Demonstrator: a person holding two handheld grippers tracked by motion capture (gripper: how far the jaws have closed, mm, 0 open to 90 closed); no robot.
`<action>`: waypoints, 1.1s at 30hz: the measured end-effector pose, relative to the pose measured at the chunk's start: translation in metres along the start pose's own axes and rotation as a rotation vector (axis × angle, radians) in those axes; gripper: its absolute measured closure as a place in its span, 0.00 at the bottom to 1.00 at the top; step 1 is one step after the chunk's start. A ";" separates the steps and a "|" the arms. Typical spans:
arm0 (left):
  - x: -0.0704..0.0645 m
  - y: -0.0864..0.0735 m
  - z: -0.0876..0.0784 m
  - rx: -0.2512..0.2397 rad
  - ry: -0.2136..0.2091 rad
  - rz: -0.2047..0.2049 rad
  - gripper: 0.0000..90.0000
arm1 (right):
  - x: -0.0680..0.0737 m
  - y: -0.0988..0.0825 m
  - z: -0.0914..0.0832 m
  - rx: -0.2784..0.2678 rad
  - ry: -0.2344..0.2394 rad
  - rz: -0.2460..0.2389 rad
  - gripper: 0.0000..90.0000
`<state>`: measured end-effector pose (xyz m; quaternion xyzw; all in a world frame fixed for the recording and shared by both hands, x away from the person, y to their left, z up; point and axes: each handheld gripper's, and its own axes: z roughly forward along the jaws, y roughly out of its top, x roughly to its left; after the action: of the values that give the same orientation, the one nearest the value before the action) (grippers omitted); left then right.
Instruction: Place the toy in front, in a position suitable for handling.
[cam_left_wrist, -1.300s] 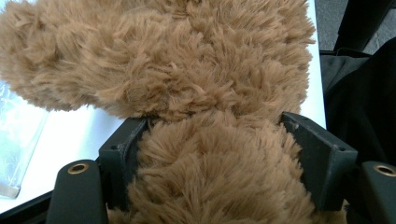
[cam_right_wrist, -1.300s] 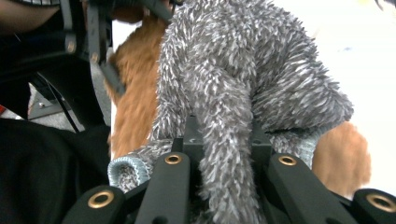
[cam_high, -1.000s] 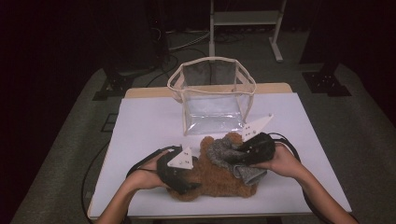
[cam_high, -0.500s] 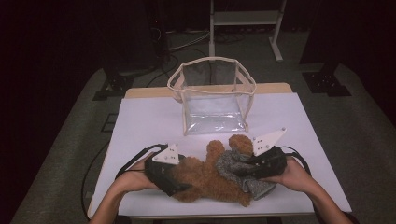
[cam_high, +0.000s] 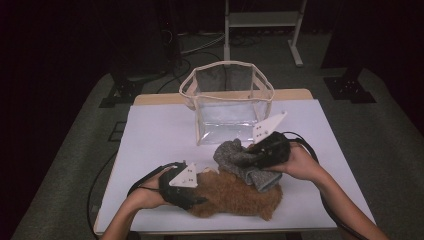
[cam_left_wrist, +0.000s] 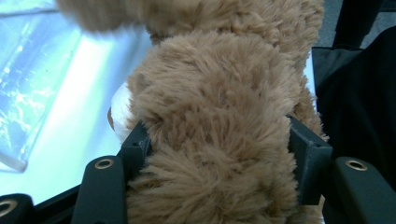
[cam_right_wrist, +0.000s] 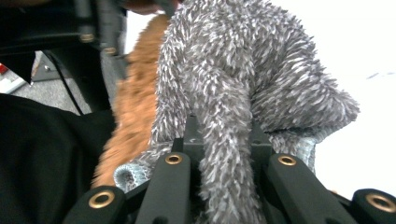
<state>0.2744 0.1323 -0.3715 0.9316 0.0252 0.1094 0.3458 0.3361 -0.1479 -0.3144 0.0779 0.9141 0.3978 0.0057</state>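
Observation:
A brown plush bear (cam_high: 235, 197) lies on the white table (cam_high: 160, 130) near the front edge. My left gripper (cam_high: 197, 200) is at its left end. Its jaws have just been closing, and in the left gripper view thick brown fur (cam_left_wrist: 215, 116) fills my left gripper (cam_left_wrist: 217, 144), squeezed between the pads. A grey fuzzy garment (cam_high: 235, 157) hangs over the bear's upper right part, raised at one end. My right gripper (cam_high: 240, 161) is shut on it. A fold of grey fabric (cam_right_wrist: 243, 84) is pinched in my right gripper (cam_right_wrist: 224, 135), with the bear (cam_right_wrist: 135, 93) behind it.
A clear plastic bag (cam_high: 227, 100) with a cream rim stands open at the back middle of the table, also at the left in the left gripper view as the bag wall (cam_left_wrist: 28, 70). Cables trail from both grippers. A metal stand (cam_high: 260, 20) is on the floor behind.
My right gripper has risen and shifted left toward the bag, lifting the grey garment off the bear. My left gripper's jaws have closed onto the bear's fur; that hand has stayed nearly in place.

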 end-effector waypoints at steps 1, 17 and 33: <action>0.000 0.001 0.000 -0.001 0.004 0.004 0.43 | -0.005 0.000 0.006 0.024 0.002 0.005 0.84; 0.007 0.013 0.005 -0.022 0.051 0.040 0.44 | -0.006 -0.072 -0.037 0.003 -0.032 0.158 0.84; 0.008 0.000 0.002 -0.060 0.042 0.016 0.43 | -0.020 -0.049 -0.012 -0.002 0.000 0.137 0.84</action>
<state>0.2823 0.1322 -0.3718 0.9185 0.0217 0.1326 0.3719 0.3480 -0.1921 -0.3431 0.1403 0.9062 0.3983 -0.0216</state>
